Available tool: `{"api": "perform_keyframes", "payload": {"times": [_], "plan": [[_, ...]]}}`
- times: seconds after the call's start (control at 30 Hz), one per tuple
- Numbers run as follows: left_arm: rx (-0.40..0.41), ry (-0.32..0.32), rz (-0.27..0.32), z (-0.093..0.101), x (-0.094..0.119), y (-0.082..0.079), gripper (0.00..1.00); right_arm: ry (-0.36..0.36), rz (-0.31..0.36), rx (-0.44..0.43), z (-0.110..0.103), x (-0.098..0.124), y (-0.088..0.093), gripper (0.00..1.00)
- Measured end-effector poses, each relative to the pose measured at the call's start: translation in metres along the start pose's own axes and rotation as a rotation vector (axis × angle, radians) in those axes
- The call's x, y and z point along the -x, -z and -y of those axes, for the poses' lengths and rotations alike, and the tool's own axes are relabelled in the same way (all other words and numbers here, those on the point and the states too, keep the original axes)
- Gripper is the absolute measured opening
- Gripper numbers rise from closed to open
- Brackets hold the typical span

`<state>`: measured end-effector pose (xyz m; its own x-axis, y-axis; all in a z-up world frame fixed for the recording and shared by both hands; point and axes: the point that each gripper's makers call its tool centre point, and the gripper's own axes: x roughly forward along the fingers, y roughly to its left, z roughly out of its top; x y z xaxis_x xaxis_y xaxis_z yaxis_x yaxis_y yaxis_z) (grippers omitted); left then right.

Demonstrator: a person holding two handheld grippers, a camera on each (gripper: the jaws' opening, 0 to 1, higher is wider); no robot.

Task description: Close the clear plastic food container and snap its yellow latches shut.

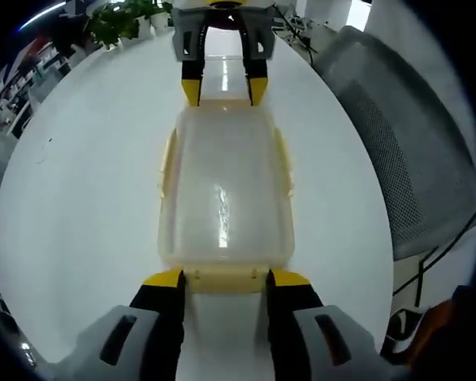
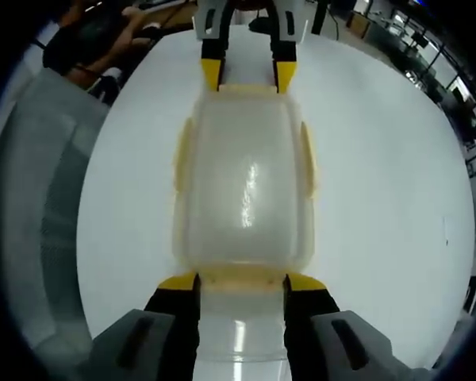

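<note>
While the clear food container (image 1: 224, 198) sits with its lid on a white table (image 1: 87, 198), the left gripper view shows the left gripper (image 1: 224, 279) open, its 2 yellow tips beside the near end latch (image 1: 224, 278). The right gripper (image 1: 224, 91) stands open at the far end.

From the right gripper view, the right gripper (image 2: 241, 282) is open at its near latch (image 2: 241, 277), and the left gripper (image 2: 250, 75) is opposite.

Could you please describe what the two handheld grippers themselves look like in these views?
Both look alike. The left gripper has two black jaws with yellow tips, rising from pale grey housings that each carry a dark slot. The right gripper has the same black jaws, yellow tips and grey slotted housings. No cables or printed markings on them can be made out.
</note>
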<state>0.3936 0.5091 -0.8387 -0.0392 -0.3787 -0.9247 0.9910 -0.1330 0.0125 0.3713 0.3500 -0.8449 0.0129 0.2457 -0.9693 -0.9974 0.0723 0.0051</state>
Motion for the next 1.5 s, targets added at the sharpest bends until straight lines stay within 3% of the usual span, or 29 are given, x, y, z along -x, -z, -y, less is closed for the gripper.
{"api": "perform_keyframes", "payload": {"times": [1.5], "plan": [[0.009, -0.005, -0.026, 0.0072, 0.0069, 0.0035, 0.39, -0.011, 0.020, 0.020, -0.0025, 0.0024, -0.0064, 0.39]]}}
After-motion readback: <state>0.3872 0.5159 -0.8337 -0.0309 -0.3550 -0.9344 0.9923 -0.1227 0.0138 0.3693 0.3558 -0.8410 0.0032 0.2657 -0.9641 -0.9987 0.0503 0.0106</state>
